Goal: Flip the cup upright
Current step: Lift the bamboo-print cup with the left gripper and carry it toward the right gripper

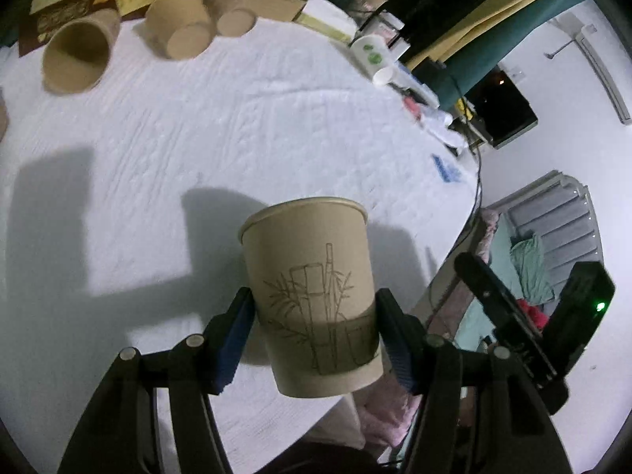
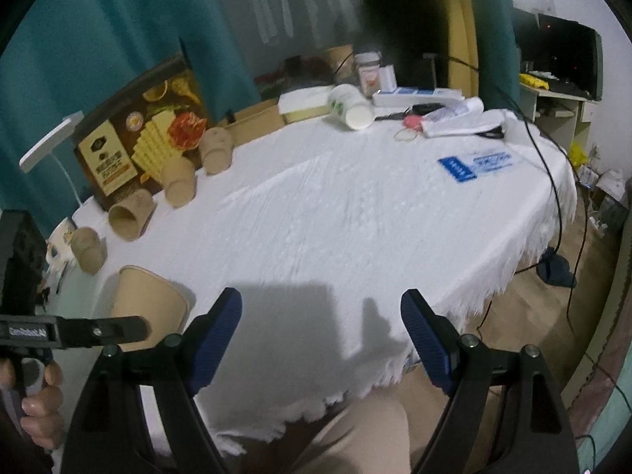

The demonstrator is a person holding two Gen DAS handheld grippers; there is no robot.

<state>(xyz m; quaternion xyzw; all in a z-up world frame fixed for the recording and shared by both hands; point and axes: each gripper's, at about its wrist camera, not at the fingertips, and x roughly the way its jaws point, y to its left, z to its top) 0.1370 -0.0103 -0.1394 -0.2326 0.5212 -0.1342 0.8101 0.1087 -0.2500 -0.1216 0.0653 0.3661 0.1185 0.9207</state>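
Note:
A tan paper cup with a bamboo drawing (image 1: pixel 312 296) is held between the blue pads of my left gripper (image 1: pixel 316 335), rim up and slightly tilted, just above the white tablecloth (image 1: pixel 237 126). The same cup (image 2: pixel 148 306) shows at the left in the right wrist view, mouth up, with the left gripper's black body (image 2: pixel 71 331) in front of it. My right gripper (image 2: pixel 322 339) is open and empty over the table's near edge. It also shows at the right of the left wrist view (image 1: pixel 553 316).
Several tan cups lie or stand upside down at the table's far side (image 1: pixel 75 55) (image 1: pixel 185 23) (image 2: pixel 130 215) (image 2: pixel 179 183). A white cup with green marks (image 2: pixel 351 104) lies on its side. A food box (image 2: pixel 138 134), books, a blue card (image 2: pixel 474 166) and cables sit nearby.

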